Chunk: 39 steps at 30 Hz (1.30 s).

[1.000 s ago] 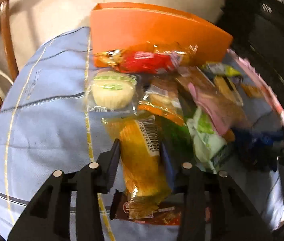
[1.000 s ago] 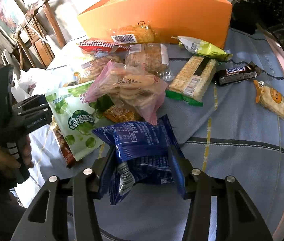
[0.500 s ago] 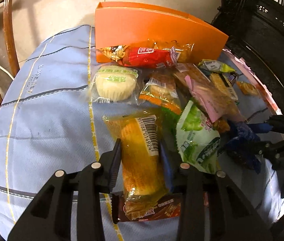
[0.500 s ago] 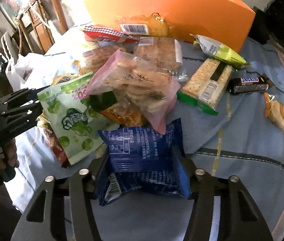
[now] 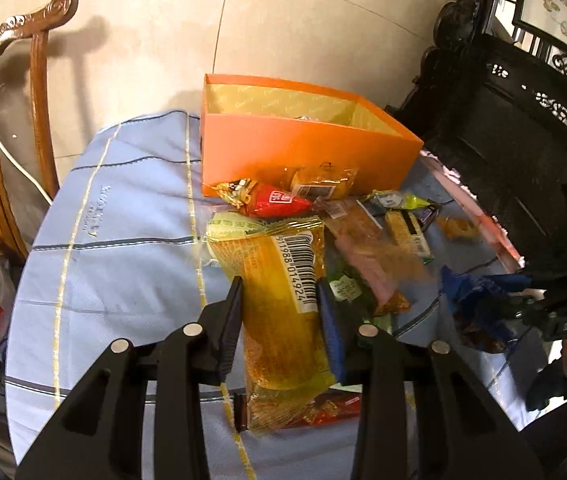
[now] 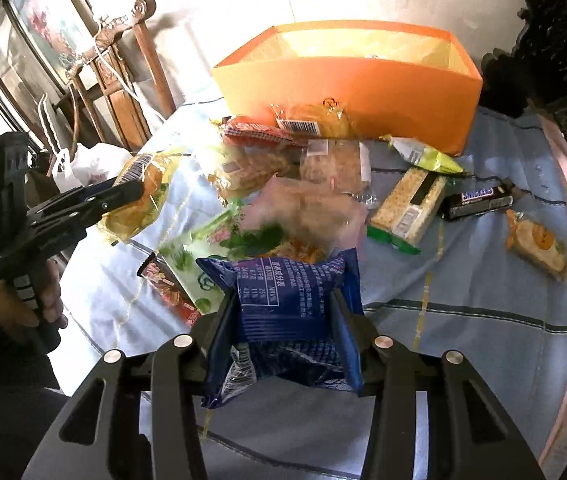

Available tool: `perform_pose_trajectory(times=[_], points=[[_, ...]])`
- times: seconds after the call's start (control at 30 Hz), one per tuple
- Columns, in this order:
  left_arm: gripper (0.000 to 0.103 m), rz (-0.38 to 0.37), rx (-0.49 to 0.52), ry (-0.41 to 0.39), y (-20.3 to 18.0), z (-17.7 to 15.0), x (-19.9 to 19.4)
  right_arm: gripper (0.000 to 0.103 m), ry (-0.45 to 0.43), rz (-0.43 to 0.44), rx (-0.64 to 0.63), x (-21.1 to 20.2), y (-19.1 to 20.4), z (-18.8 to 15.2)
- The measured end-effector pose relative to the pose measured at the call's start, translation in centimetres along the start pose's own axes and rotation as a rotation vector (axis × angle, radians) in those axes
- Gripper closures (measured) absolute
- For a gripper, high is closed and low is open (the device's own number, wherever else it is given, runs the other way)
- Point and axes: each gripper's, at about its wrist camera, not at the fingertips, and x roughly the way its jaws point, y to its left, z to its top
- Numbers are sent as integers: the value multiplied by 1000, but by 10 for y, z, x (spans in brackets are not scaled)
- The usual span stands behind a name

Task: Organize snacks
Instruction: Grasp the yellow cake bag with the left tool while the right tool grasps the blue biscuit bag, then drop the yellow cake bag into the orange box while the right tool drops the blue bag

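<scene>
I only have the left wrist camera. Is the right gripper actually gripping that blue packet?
Observer: Yes. The right gripper has just been closing its jaws, and both pads pinch the blue packet.
Operator: What's the dark bar beyond the crackers?
Observer: A Snickers bar, label readable, beside the cracker pack.
Operator: How does my left gripper look from outside?
Observer: A hand holds its handle, and its jaws clamp the yellow packet.

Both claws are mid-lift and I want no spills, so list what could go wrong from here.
1. The right claw is crumpling the blue packet, and its jaws have just been closing; the contents may get crushed.
2. The left claw grips the yellow packet at mid-length; its loose ends could snag the orange box wall.
3. Both packets heading for the box together may collide.
</scene>
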Motion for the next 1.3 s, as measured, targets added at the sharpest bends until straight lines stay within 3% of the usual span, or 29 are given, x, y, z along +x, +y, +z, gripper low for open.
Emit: perform_pose_trajectory(times=[0.23,0.43,0.63,0.8,0.97,1.1,1.13,1.17,1.2,1.3], points=[[68,-47,-14,-57,-10,11,-22,57,-72,23,1,-34,8,5],[68,-81,-6,-140,-20,43,-53,57,-196,36,19,-82,6,29],[68,-100,33,-234,-37,105,-74,57,-351,-2,41,-134,-10,88],[68,-83,52,-282,-42,170,-66,57,-452,-23,66,-157,-24,148],[68,-47,88,-327,-46,227,-46,57,-510,-51,98,-156,-41,212],[66,3,73,-338,-43,275,-17,53,-498,-50,92,-137,-49,263],[51,28,63,-337,-40,282,-10,47,-481,-41,97,-132,-52,270],[21,51,51,-331,-36,287,-1,31,-460,-76,112,-123,-58,277],[12,83,28,-311,-30,289,11,28,-454,-107,120,-114,-58,278],[10,104,-9,-242,-11,271,35,28,-411,-155,112,-98,-63,266]])
